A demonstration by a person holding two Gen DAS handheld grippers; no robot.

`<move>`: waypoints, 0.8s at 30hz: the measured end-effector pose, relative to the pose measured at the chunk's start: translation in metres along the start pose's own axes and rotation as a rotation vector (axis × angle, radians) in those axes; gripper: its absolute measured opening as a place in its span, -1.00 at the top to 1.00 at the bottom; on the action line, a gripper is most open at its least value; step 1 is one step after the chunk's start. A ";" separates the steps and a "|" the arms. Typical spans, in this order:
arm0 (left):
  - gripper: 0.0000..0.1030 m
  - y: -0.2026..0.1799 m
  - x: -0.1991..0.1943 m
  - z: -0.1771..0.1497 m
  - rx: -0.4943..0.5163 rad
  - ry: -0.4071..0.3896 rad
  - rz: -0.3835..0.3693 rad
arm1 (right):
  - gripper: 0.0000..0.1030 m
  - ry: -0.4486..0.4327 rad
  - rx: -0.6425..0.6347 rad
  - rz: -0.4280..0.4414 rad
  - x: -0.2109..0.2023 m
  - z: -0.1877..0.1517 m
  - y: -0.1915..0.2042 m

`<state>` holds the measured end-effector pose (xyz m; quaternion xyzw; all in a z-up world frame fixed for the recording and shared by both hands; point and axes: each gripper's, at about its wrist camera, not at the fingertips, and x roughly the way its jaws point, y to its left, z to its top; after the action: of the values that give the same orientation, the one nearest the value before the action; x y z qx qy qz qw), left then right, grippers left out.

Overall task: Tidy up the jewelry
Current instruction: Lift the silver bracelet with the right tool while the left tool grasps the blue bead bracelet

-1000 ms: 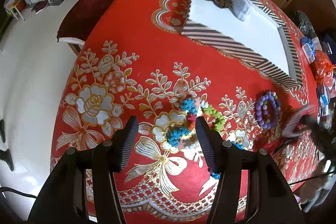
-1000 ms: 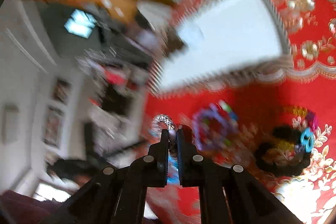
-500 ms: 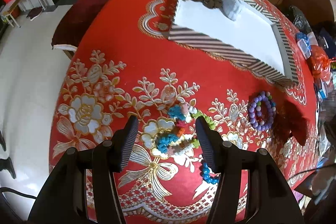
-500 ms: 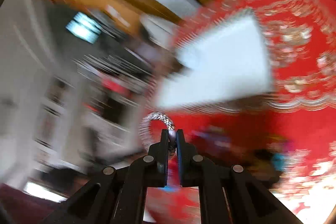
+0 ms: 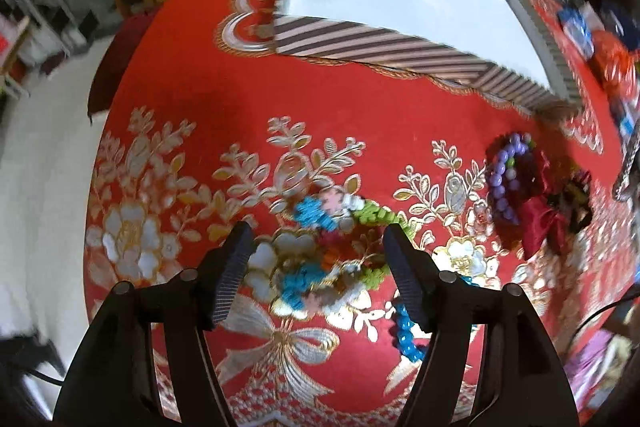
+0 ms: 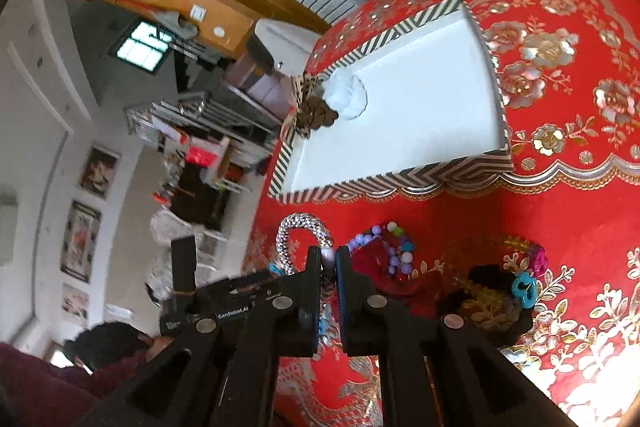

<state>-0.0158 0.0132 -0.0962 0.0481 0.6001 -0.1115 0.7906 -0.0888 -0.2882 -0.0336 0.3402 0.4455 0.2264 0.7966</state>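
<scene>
Desk layout, jewelry & tray

Striped-walled white-lined tray (image 5: 384, 45) sits far on red floral-cloth desk (image 5: 200, 115); multicolour knitted-flower bracelet (image 5: 340, 255) near edge w/ purple bead bracelet (image 5: 504, 179) to its right, blue bead strand (image 5: 406, 331) nearer still.

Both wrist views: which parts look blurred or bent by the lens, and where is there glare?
Left wrist view: motion blur softens the colourful knitted bracelet between the open left claw, and the striped box bulges with fisheye curve. Right wrist view: sharper; the silver bracelet in the right claw glints, and the tablecloth washes out at bottom right.
</scene>
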 end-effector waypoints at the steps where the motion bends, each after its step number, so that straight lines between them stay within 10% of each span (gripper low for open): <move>1: -0.32 -0.004 0.000 0.001 0.020 -0.013 0.007 | 0.88 0.003 -0.005 0.002 0.002 0.000 0.001; 4: -0.20 -0.008 0.001 0.006 0.026 -0.023 0.015 | 0.88 0.003 -0.001 0.019 0.007 0.000 0.003; 7: 0.67 -0.009 0.002 0.011 0.047 -0.053 0.033 | 0.88 0.020 -0.010 0.020 0.014 -0.003 0.006; 24: 0.78 0.008 -0.079 0.037 -0.043 -0.166 -0.154 | 0.88 -0.012 -0.068 0.042 0.005 0.008 0.031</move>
<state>0.0003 0.0229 -0.0107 -0.0243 0.5367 -0.1627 0.8276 -0.0808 -0.2669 -0.0106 0.3236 0.4254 0.2563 0.8054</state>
